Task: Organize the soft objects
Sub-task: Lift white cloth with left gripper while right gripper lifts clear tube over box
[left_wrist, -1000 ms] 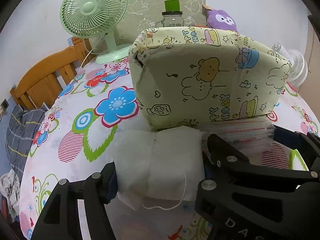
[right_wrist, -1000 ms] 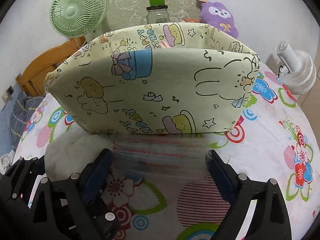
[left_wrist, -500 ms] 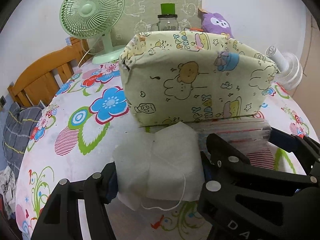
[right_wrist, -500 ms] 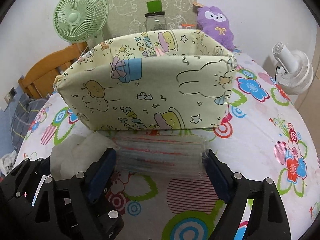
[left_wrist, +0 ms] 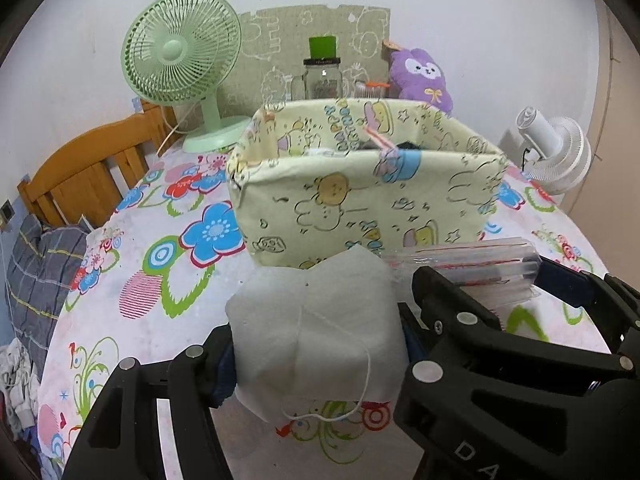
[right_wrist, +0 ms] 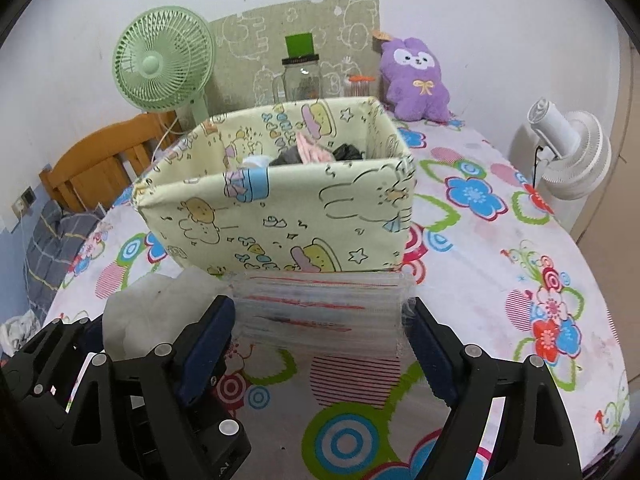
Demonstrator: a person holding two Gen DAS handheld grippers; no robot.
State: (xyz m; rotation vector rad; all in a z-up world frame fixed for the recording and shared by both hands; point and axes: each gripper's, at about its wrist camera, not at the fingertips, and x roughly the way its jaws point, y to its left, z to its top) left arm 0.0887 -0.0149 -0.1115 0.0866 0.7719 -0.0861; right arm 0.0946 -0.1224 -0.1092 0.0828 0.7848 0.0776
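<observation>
You are lifting both loads: the bin (left_wrist: 360,184) now sits lower in view, its inside showing. Left claw (left_wrist: 316,344) is clamping the white pad (left_wrist: 312,320); right claw (right_wrist: 320,320) is gripping the clear packet (right_wrist: 320,308), both just short of the bin, above the bench (right_wrist: 500,280).

A round table (right_wrist: 460,292) covered with a bright flower-patterned cloth is set against a plain white wall (right_wrist: 480,8). A green desk fan (left_wrist: 180,64), a sheet of cardboard (left_wrist: 280,40) with doodles, a glass jar (left_wrist: 322,76) and a purple plush toy (right_wrist: 416,76) are ranged along its far edge. A white fan (right_wrist: 568,152) is seen at the right, a wooden chair back (left_wrist: 88,160) at the left.
</observation>
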